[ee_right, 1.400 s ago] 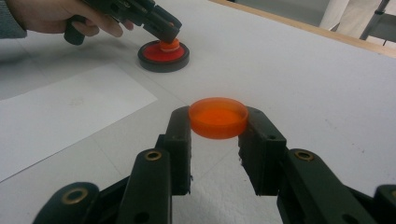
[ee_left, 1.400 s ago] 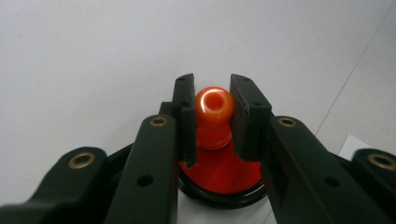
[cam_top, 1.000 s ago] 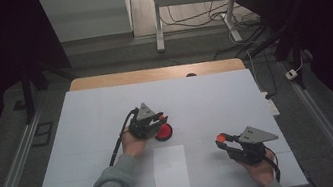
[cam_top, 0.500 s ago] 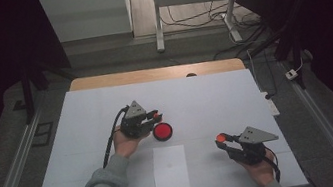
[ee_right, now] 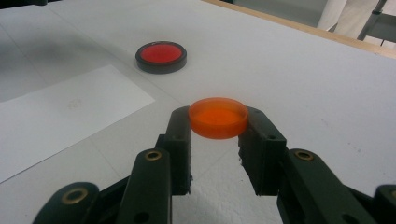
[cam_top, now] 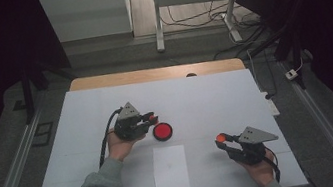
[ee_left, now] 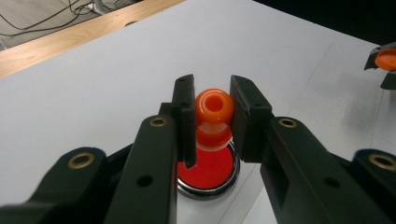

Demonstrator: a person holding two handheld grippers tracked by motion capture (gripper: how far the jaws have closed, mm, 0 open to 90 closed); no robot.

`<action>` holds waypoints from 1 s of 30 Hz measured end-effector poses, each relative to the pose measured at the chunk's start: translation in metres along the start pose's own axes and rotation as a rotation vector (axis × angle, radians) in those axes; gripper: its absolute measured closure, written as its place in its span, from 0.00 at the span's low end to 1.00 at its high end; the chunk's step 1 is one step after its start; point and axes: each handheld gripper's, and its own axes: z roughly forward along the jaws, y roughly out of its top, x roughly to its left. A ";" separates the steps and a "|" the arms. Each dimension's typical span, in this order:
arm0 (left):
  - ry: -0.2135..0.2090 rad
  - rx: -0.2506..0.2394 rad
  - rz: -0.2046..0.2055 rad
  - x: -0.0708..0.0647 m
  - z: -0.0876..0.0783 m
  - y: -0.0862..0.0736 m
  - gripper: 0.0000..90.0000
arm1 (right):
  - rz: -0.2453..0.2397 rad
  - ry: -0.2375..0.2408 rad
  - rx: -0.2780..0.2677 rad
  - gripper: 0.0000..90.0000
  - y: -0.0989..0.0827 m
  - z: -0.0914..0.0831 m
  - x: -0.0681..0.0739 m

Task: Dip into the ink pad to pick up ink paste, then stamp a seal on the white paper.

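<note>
- The left gripper sits left of centre on the white table, held from below by the left hand; its jaws point right.
- In the left gripper view its 2 jaws are clamped on an orange stamp — a round knob with a hole in its top, a narrower neck under it.
- The stamp is held just above a red ink pad, a round disc in a dark metal rim; whether the stamp touches the pad cannot be told.
- In the high view the pad lies just right of and below the left gripper's tips, a little above the paper.
- The paper is a white sheet lying flat near the front edge, between the 2 hands.
- The right gripper is at the front right, well apart from the pad, with the right hand under it.
- Its jaws are shut on an orange lid — a flat round cap gripped at its sides, held level over the table.
- From the right gripper view the pad lies farther off to the left, with the paper at the left edge.
</note>
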 end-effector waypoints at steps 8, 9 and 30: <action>-0.013 -0.011 -0.008 0.001 -0.009 -0.001 0.81 | 0.001 -0.002 0.001 0.72 0.000 0.000 0.000; -0.015 -0.010 -0.006 0.001 -0.010 -0.001 0.81 | 0.002 -0.001 0.003 0.72 0.000 0.000 0.000; -0.062 -0.020 0.016 -0.012 -0.025 -0.006 0.80 | 0.000 -0.001 0.006 0.72 0.000 0.001 0.000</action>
